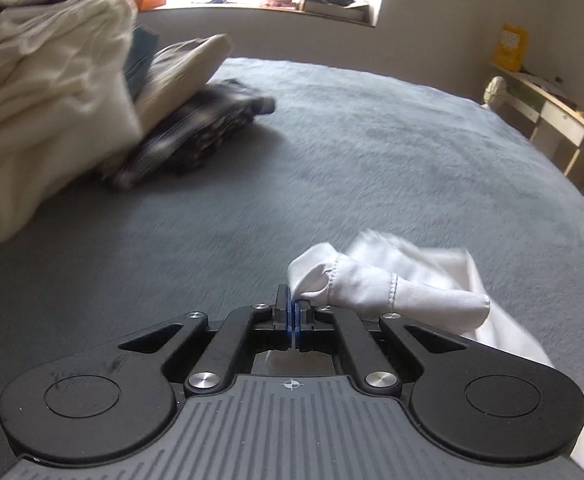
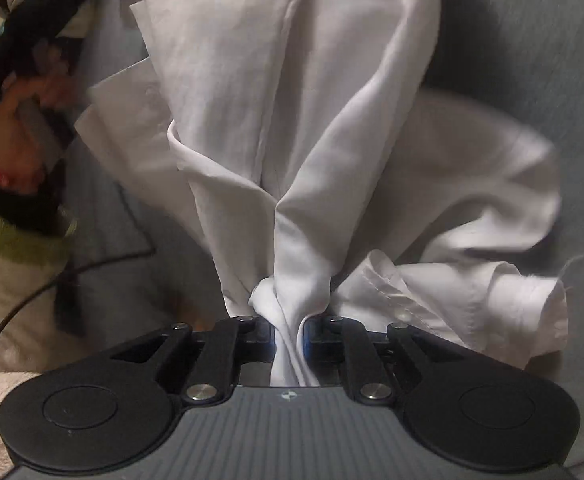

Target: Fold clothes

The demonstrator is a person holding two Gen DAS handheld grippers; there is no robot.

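The left gripper (image 1: 294, 312) pinches a corner of the white shirt (image 2: 292, 100). The right gripper (image 2: 290, 332) squeezes a thick bunch of it. The shirt hangs from both above the bed (image 1: 371, 140), likely so it can open out flat.

Left tongs (image 1: 295, 307) pinched nearly closed on cloth; right tongs (image 2: 290, 334) clamped around a bunched fold.

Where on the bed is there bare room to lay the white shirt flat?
The widest free patch is the grey bedspread between the clothes pile at left and the side shelf at right, ahead of the left gripper. The left edge is crowded by the pile. The white shirt hangs bunched from the right gripper.
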